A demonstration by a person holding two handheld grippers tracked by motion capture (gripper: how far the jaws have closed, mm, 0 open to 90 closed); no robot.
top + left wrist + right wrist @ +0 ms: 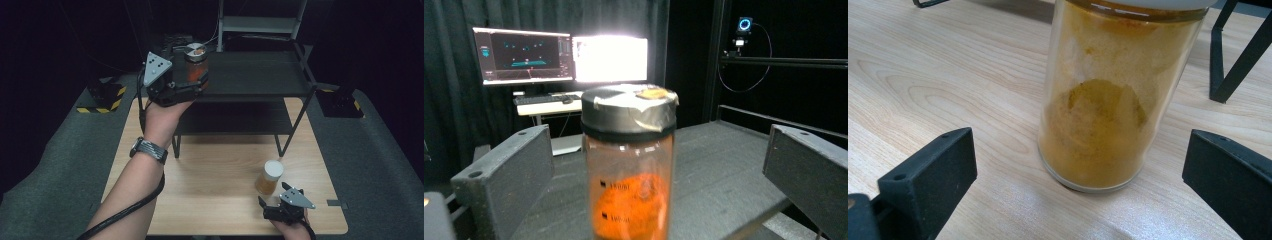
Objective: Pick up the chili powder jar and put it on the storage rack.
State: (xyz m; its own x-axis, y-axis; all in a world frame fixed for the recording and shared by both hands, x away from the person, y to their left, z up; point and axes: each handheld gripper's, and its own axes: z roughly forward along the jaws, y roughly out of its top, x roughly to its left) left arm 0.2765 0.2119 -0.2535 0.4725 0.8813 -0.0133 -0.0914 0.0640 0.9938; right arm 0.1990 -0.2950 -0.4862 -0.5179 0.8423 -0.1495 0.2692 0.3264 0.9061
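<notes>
On black shelf (260, 75) near its left edge: orange-powder jar (196, 65) upright, lid up, between left gripper (192, 82) jaws, released.

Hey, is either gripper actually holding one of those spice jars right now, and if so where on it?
Neither. The left gripper stands open around the orange jar on the shelf; the right gripper is open before the yellow jar.

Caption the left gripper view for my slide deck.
Open left gripper around an upright orange-powder jar on the black shelf.

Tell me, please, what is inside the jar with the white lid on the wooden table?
The jar with the white lid holds yellow-orange powder, heaped in the lower part and dusting the glass higher up. The lid covers the very top, so that part cannot be seen.
</notes>
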